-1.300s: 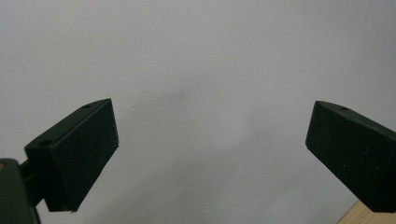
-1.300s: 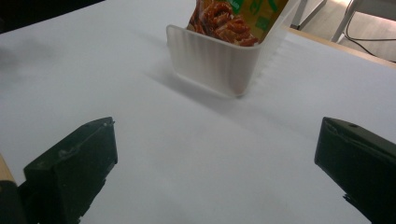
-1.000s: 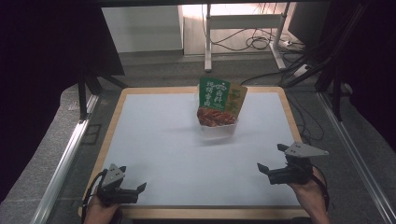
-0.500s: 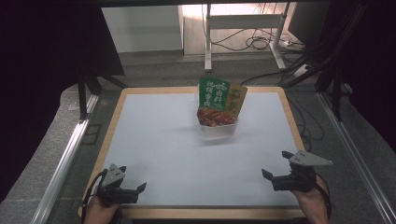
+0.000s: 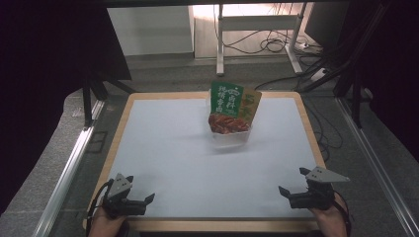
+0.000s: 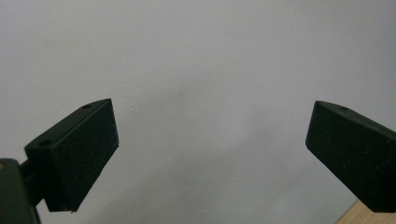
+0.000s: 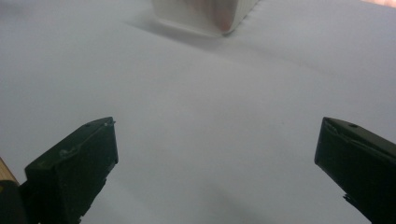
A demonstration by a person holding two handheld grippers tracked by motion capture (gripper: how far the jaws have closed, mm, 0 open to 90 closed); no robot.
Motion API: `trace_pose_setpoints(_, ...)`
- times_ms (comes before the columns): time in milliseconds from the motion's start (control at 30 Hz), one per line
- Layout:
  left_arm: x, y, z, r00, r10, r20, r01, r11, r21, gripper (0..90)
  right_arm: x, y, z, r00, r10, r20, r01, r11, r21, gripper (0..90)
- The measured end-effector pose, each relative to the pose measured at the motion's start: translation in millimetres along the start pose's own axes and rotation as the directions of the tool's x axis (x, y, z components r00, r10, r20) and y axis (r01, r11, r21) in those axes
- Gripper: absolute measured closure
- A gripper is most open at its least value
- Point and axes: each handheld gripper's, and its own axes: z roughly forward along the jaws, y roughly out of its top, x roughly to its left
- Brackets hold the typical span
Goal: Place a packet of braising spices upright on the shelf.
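At upper centre of the high view: snack packet (image 5: 228, 106) upright in a clear plastic tub (image 5: 230, 138), far side of the counter (image 5: 163, 148).
Left gripper (image 5: 140, 201) and right gripper (image 5: 288, 193) at bottom corners, jaws spread, empty. Packet probably light, crinkly, slippery film; best pinched at its flat top edge. The tub looks thin and likely to flex.

Light falls brightest on the white table top (image 5: 168, 148) in the middle of the high view, while the upper left and right of that frame sink into near black. The gripper views are soft and dim. In the right gripper view, the clear container (image 7: 205, 14) at the top edge is blurred, with a faint shadow beneath.
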Motion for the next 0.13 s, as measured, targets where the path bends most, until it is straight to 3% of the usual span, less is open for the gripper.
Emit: trace_pose_setpoints(133, -0.1, 0.6, 0.2, 1.0000, 0.001, 0.001, -0.001, 1.0000, 0.000, 2.3, 2.2, 1.1, -0.7, 0.9996, -0.025, 0.010, 0.025, 1.000, -0.005, 0.0)
